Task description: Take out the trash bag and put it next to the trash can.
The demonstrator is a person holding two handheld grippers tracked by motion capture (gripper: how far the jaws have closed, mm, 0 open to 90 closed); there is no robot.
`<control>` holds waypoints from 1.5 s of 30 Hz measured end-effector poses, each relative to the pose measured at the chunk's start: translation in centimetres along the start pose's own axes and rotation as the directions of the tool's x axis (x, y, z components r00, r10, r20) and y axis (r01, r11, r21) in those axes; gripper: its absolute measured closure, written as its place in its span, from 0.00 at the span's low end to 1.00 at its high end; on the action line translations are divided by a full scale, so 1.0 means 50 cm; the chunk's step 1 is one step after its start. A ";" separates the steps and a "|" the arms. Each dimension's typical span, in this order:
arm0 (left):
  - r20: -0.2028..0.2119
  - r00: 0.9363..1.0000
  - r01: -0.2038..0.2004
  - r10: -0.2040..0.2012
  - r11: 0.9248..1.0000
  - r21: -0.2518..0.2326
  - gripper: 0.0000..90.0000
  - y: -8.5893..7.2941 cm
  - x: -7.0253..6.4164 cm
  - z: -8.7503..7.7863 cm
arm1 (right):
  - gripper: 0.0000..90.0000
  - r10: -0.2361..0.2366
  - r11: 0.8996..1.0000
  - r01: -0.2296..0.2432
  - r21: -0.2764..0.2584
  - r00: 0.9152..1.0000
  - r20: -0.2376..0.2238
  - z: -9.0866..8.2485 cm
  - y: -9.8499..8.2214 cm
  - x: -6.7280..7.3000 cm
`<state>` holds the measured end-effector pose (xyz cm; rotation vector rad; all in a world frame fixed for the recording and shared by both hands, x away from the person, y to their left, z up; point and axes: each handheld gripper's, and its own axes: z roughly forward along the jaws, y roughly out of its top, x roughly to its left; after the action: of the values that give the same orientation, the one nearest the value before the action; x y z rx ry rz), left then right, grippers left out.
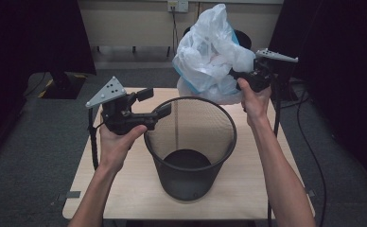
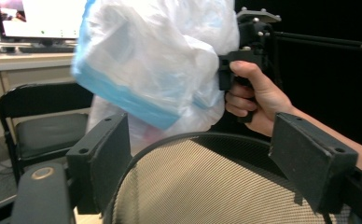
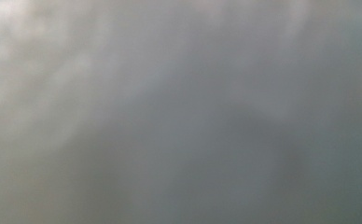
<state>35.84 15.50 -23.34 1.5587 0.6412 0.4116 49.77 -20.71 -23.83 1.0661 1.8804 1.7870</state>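
A black mesh wastebasket (image 1: 189,182) stands upright in the middle of a small wooden table (image 1: 252,189). Over its far rim hangs a crumpled white and blue plastic bag (image 1: 209,53), with my right gripper (image 1: 237,74) shut on its right side; the jaws are buried in the plastic. In the right gripper view the bag (image 3: 170,112) is a pale blur against the lens. My left gripper (image 1: 155,102) is open at the basket's left rim. In the left gripper view the rim (image 2: 207,136) arcs between the spread jaws, the bag (image 2: 156,60) above it and the right gripper (image 2: 244,51) beyond.
A black chair (image 2: 44,126) stands past the table's far side, with a desk and monitor (image 2: 34,18) behind it. Dark curtains flank the table. Cables (image 1: 314,156) trail over the grey floor on the right.
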 end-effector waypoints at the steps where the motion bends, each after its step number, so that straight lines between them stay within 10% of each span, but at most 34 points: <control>1: 0.000 1.000 0.004 -0.004 1.000 0.003 0.22 -0.004 0.004 -0.002 | 1.00 0.000 1.000 0.000 0.000 1.000 0.000 0.000 0.000 0.000; 33: -0.116 0.980 0.169 -0.163 0.985 0.044 0.17 -0.132 0.120 -0.105 | 1.00 0.092 0.979 -0.124 0.161 0.978 0.188 -0.105 -0.273 -0.149; 45: -0.253 0.961 0.159 -0.112 0.972 0.172 0.17 -0.236 0.143 -0.118 | 0.99 0.083 0.964 -0.131 0.231 0.975 0.207 -0.144 -0.375 -0.151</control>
<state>35.96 24.61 -35.24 1.6471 0.9967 0.4503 44.46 -29.79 -42.53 1.4007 1.9881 1.4673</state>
